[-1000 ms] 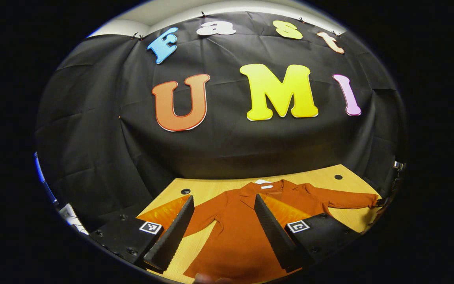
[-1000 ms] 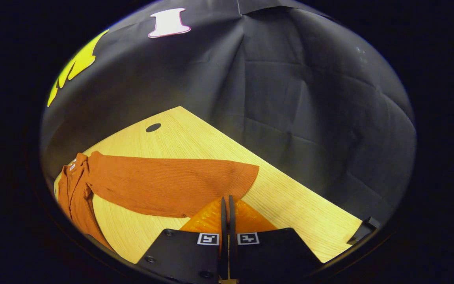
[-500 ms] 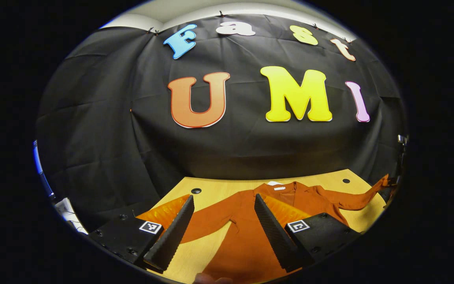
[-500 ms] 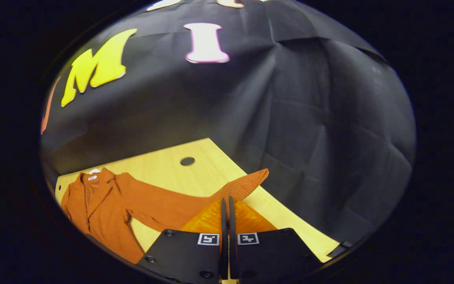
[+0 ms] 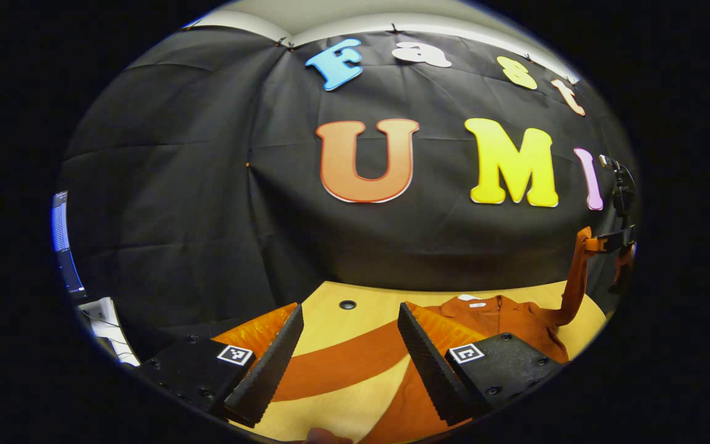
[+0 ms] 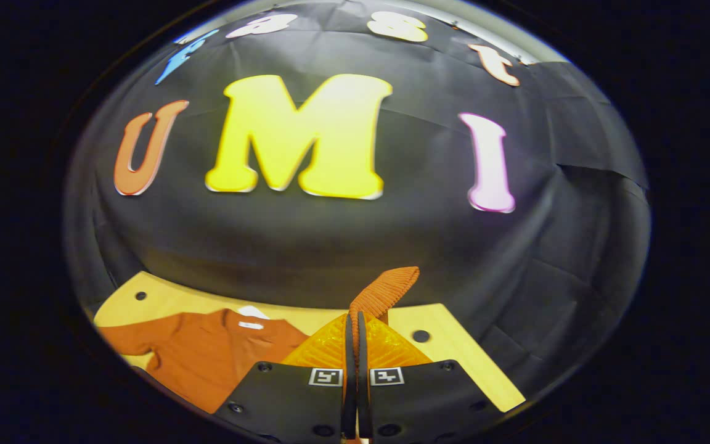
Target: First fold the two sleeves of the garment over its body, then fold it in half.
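Note:
A rust-orange garment [image 5: 503,324] lies flat on the wooden table [image 5: 330,394], collar toward the black wall. One sleeve [image 5: 342,364] stretches across the table below my left gripper [image 5: 349,308], which hovers open with nothing between its fingers. The other sleeve [image 5: 577,271] hangs lifted at the far right, pinched by my right gripper [image 5: 607,243]. In the right gripper view, my right gripper [image 6: 355,316] is shut on that sleeve, whose ribbed cuff [image 6: 386,293] sticks up past the fingertips. The garment's body [image 6: 207,351] lies lower left on the table [image 6: 460,370].
The table has small round holes [image 5: 347,304] [image 6: 420,336] near its back corners. Black cloth closes the booth behind and at the sides. A screen [image 5: 59,225] and white items [image 5: 105,320] sit beyond the table's left edge.
My right gripper has raised the sleeve end off the table and swung round toward the garment's body. The left gripper has shifted left, still open, over the other sleeve.

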`<state>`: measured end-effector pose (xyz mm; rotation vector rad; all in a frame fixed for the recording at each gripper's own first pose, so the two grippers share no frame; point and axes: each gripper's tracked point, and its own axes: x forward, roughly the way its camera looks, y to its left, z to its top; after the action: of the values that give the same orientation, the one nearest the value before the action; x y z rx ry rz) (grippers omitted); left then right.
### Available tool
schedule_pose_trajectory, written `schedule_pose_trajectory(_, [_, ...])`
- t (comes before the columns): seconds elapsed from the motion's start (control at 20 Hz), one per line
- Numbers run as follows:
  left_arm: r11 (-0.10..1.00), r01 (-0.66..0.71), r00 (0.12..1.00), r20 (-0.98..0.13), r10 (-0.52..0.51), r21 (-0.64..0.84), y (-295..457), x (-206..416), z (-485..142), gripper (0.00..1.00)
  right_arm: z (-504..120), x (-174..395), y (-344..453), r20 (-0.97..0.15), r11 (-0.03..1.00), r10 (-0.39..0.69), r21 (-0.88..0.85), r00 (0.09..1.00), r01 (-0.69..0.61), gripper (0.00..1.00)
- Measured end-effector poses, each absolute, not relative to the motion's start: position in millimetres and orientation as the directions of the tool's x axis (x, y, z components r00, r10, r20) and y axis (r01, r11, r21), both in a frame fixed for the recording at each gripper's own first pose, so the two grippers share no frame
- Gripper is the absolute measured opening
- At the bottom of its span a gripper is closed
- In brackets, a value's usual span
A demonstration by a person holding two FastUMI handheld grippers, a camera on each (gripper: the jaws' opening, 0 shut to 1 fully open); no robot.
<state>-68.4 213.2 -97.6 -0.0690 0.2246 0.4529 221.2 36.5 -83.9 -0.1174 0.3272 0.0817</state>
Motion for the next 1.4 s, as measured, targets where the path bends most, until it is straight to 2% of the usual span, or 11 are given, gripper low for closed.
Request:
schedule_pose_trajectory(0.2, [0.852,-0.523,0.83,-0.235,0.507,-0.007,262.1,-100.7,-102.5,0.99,-122.9,227.7,150.3,-0.367,0.963,0.18,-0.124,0.913,-0.24,0.01])
schedule_pose_trajectory(0.45, [0.796,-0.605,0.76,-0.288,0.582,0.013,310.0,-146.3,-125.3,0.99,-222.3,210.9,248.6,-0.495,0.937,0.248,-0.096,0.833,-0.336,0.02])
schedule_pose_trajectory(0.6, [0.772,-0.636,0.725,-0.327,0.605,0.018,328.2,-166.3,-136.7,0.99,-278.0,203.9,294.2,-0.56,0.926,0.265,-0.08,0.785,-0.369,0.02])
schedule_pose_trajectory(0.8, [0.746,-0.666,0.693,-0.358,0.626,0.016,340.0,-178.7,-148.8,0.99,-321.2,202.5,324.9,-0.608,0.925,0.262,-0.063,0.75,-0.374,0.01])
schedule_pose_trajectory(1.1, [0.746,-0.665,0.679,-0.405,0.613,0.014,337.9,-180.0,-165.3,1.0,-345.5,200.2,344.7,-0.64,0.926,0.286,-0.007,0.713,-0.377,0.07])
schedule_pose_trajectory(1.15, [0.749,-0.663,0.681,-0.406,0.609,0.011,334.8,-178.2,-164.6,0.99,-344.7,199.3,348.1,-0.638,0.924,0.298,0.007,0.71,-0.382,0.14])
schedule_pose_trajectory(1.25, [0.753,-0.658,0.688,-0.403,0.604,0.007,332.1,-175.7,-165.3,1.0,-338.1,195.2,355.0,-0.628,0.917,0.331,0.037,0.705,-0.397,0.14])
schedule_pose_trajectory(1.35, [0.757,-0.654,0.693,-0.398,0.601,0.005,329.1,-172.0,-166.3,0.99,-330.6,191.3,358.7,-0.622,0.911,0.346,0.045,0.702,-0.41,0.22])
schedule_pose_trajectory(1.4, [0.757,-0.653,0.695,-0.395,0.6,0.002,327.6,-170.4,-166.2,0.99,-326.7,189.2,361.1,-0.618,0.908,0.356,0.052,0.701,-0.415,0.23])
